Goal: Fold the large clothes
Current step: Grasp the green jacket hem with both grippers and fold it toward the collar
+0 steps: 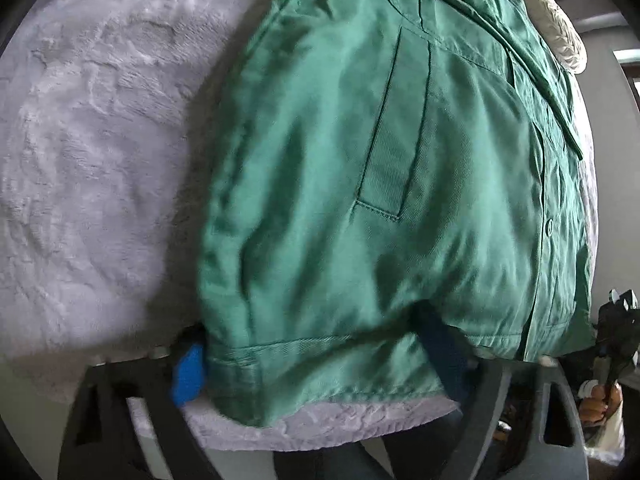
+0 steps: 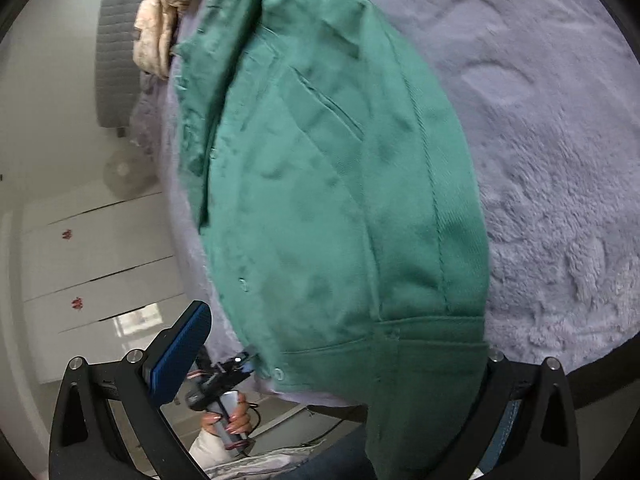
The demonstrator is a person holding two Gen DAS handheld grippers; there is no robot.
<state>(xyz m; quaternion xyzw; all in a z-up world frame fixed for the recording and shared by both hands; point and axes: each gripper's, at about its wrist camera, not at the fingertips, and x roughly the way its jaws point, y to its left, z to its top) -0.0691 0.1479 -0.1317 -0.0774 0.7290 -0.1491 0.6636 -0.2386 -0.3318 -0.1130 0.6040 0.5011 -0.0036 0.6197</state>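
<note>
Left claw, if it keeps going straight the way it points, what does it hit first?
The green jacket: its hem already lies between the left claw fingers, over the fluffy blanket. Depth is uncertain.

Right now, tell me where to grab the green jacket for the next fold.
Grip the green jacket at its bottom hem band, coming in from the near edge of the bed. The hem hangs over the fluffy blanket there, so jaws can likely slip around its doubled, stitched edge. Gripping mid-panel would probably just bunch the flat cloth.
</note>
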